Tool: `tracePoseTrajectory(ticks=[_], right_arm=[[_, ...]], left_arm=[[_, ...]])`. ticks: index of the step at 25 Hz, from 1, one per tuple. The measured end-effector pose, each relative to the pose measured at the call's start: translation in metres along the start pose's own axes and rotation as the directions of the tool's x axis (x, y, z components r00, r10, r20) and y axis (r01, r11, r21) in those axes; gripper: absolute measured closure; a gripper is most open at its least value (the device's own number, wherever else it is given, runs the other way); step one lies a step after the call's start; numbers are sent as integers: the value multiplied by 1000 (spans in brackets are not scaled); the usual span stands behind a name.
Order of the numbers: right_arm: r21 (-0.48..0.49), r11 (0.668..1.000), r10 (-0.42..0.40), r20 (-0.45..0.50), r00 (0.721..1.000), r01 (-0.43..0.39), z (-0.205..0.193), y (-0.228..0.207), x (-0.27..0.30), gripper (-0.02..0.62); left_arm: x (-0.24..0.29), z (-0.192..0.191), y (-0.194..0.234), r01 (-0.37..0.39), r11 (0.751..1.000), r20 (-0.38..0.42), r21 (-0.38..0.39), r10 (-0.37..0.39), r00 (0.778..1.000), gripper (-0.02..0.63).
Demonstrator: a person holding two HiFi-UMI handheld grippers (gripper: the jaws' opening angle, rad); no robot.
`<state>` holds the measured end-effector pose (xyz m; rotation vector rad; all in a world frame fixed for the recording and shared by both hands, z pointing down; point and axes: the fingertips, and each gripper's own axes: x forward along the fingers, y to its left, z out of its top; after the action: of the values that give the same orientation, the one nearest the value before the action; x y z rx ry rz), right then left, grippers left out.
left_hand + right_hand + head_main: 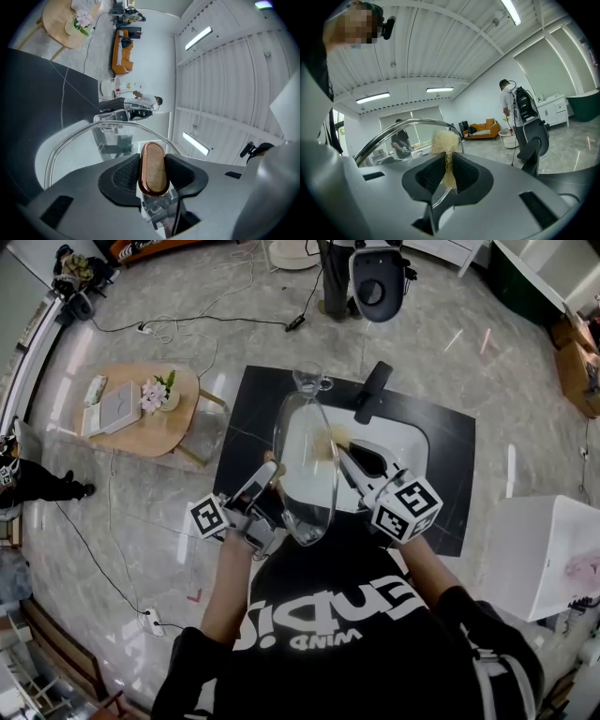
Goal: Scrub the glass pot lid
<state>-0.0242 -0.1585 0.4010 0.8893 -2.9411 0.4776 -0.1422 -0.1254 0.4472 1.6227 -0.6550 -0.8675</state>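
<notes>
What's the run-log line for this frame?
left gripper: shut on lid knob | right gripper: shut on scrubber | glass lid: held on edge over sink

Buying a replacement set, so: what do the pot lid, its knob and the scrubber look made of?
The pot lid: clear glass, see-through, with a shiny metal rim. Its knob: wood-grain face in a polished copper-coloured band, likely metal. The scrubber: pale straw-coloured tangled fibres, probably plant fibre such as loofah.
</notes>
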Motion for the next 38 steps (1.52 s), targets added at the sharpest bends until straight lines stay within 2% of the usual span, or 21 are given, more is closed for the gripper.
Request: tracePoseTrajectory(ticks=[11, 22, 38], right_arm=[[-60, 998, 24, 5, 1000, -23, 14, 3, 16, 558], [-89, 996, 11, -6, 1000, -12, 19, -5, 34, 558], [-77, 997, -37, -84, 996, 30, -10, -31, 63, 558]], left_arm=[[2, 0, -8, 65, 997, 11, -47, -64, 998, 430], [8, -10, -23, 132, 987, -8, -93, -133, 991, 430], [13, -21, -41, 200, 970, -11, -140, -203, 979, 430]])
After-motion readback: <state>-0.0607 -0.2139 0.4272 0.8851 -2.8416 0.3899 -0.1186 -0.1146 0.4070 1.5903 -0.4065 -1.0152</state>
